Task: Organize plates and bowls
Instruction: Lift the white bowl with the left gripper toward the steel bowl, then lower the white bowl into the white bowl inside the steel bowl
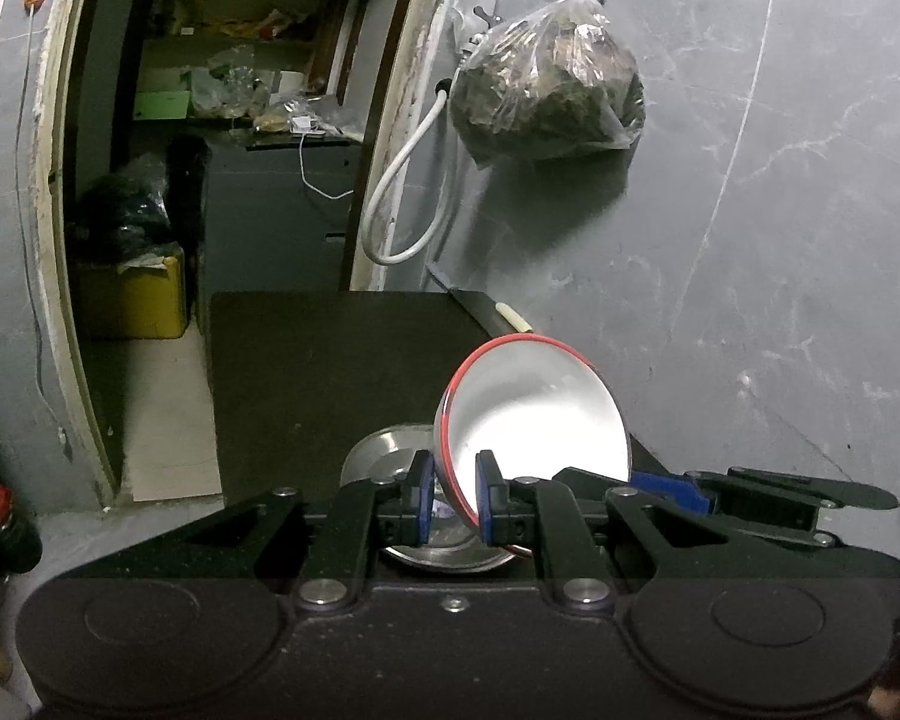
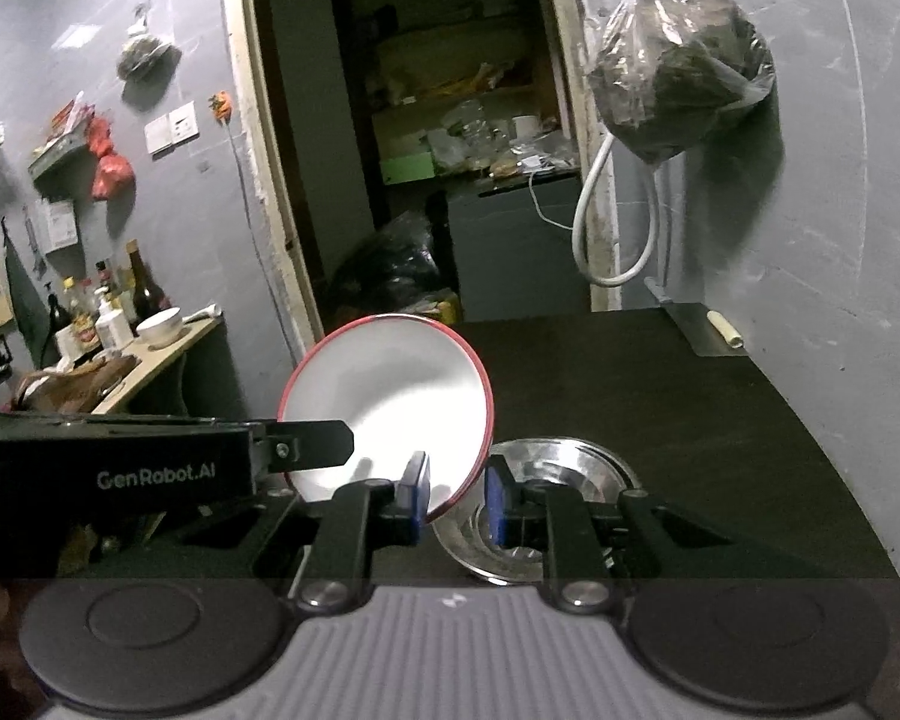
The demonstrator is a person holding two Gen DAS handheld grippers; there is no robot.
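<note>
A white bowl with a red rim (image 1: 540,414) (image 2: 390,384) hangs tilted above the dark table (image 1: 330,360) (image 2: 660,390), its inside facing the cameras. My left gripper (image 1: 455,498) is shut on the bowl's left rim, with one blue pad inside and one outside. My right gripper (image 2: 456,498) is shut on the rim of the same bowl at its other side. In the right wrist view the left gripper's finger (image 2: 312,447) reaches into the bowl from the left. A shiny steel bowl (image 1: 378,456) (image 2: 570,468) sits on the table just under the held bowl.
A cleaver (image 1: 486,306) (image 2: 708,330) lies at the table's far right by the grey wall. A plastic bag (image 1: 546,84) (image 2: 678,72) and a white hose (image 1: 390,198) hang there. A doorway opens behind. A counter (image 2: 168,354) at the left holds bottles and a white bowl (image 2: 161,324).
</note>
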